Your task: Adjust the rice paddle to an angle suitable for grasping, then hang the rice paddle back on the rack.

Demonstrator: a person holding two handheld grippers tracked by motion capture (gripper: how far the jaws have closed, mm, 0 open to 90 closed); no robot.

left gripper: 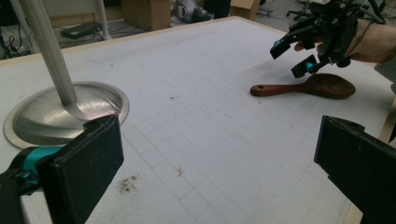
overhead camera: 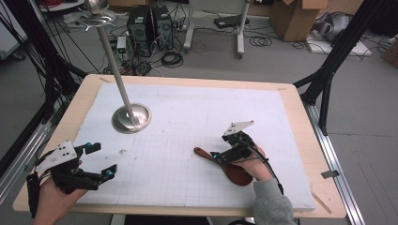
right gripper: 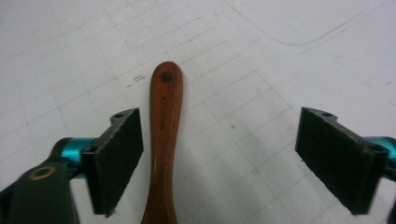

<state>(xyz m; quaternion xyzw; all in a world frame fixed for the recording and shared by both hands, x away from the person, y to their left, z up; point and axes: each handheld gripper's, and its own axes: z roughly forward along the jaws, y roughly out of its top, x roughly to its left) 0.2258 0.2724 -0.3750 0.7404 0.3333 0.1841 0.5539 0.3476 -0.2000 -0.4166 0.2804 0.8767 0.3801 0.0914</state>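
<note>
Right gripper [overhead camera: 221, 156] hangs just above a wooden spoon [overhead camera: 230, 167] at the near right of the table [overhead camera: 300, 131], its jaws spread wide and grasping nothing. Seen from the right gripper view, the two black pads [right gripper: 116, 158] stand on either side of the spoon's handle [right gripper: 162, 140]; the left pad sits just beside the wood, the right pad well apart from it, and neither presses on it. The spoon lies flat on the white gridded mat [overhead camera: 197, 117], its bowl toward the person's hand and its handle, with a small hole at the tip, pointing toward the table's middle.

Left gripper [overhead camera: 104, 161] rests at the near left of the table, released and empty, aimed across the mat. Beyond it stands a metal stand [overhead camera: 131, 117], a round base with a slanting pole rising from it, well apart from the spoon.

Judging by the open jaws around the handle, the step in hand is either a grasp about to be made or a release just completed; the pictures alone do not settle which. If a grasp comes next, it calls for centring the handle between the pads, lowering a little, then closing firmly so the smooth, narrow wood does not twist or slip.
</note>
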